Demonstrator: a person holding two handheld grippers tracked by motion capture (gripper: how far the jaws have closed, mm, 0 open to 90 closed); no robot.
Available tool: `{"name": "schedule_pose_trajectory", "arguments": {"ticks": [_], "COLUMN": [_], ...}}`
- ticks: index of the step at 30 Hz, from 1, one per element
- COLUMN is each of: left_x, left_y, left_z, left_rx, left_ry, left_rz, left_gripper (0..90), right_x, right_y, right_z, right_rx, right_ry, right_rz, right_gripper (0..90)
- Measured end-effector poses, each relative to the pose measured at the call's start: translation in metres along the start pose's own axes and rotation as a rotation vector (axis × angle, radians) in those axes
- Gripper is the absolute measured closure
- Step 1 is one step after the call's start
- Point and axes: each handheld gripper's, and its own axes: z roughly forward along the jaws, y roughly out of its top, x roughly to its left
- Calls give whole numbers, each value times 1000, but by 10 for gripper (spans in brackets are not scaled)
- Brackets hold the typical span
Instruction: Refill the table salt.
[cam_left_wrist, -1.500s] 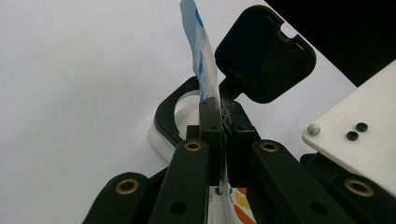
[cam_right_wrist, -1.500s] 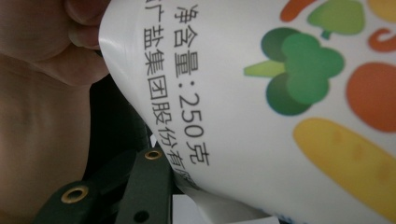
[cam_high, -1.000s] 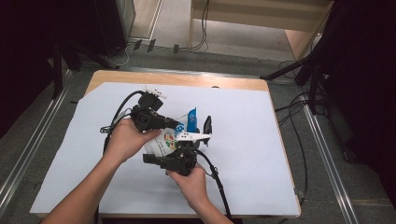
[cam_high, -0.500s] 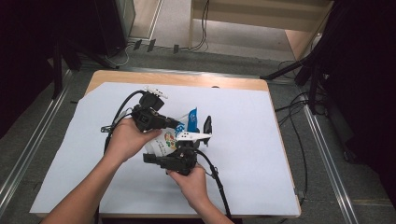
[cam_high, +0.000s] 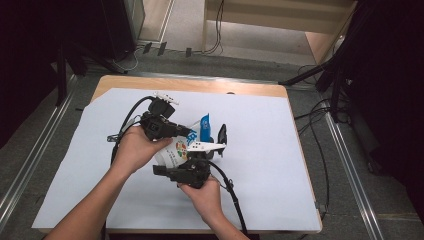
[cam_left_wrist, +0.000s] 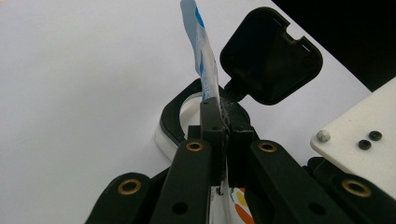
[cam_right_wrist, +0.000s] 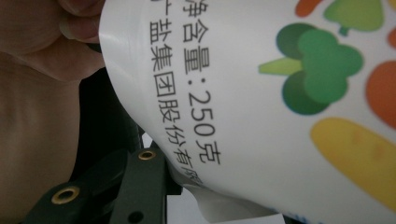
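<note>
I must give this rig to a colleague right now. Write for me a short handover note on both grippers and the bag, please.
Left gripper: shut on the blue top edge of the bag, beside the open black cap of a white container.
Right gripper: low against the bag's printed side; its grip cannot be judged.
Bag: held up over the white sheet near the table's middle.
Done: bag lifted and pinched at the top.
Left: probably opening or pouring it; keep the left grip.
</note>
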Motion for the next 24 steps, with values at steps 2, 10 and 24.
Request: {"name": "schedule_pose_trajectory", "arguments": {"ticks": [2,10,24], "left_x": [-1,1,-2], "left_y": [0,-1,0], "left_z": [0,-1,-1], "left_rx": [-3,-10,-10], "left_ry": [1,-27,-28], "left_rz": [2,-12,-6], "left_gripper": [900,883,896], "right_x": [0,-2,-6], "right_y": [0,1,1], "right_z": [0,-2,-3], "right_rx": [1,-16,-40], "right_ry": [-3,37,75], "right_rz": [5,22,40], "right_gripper": [669,689,691]}}
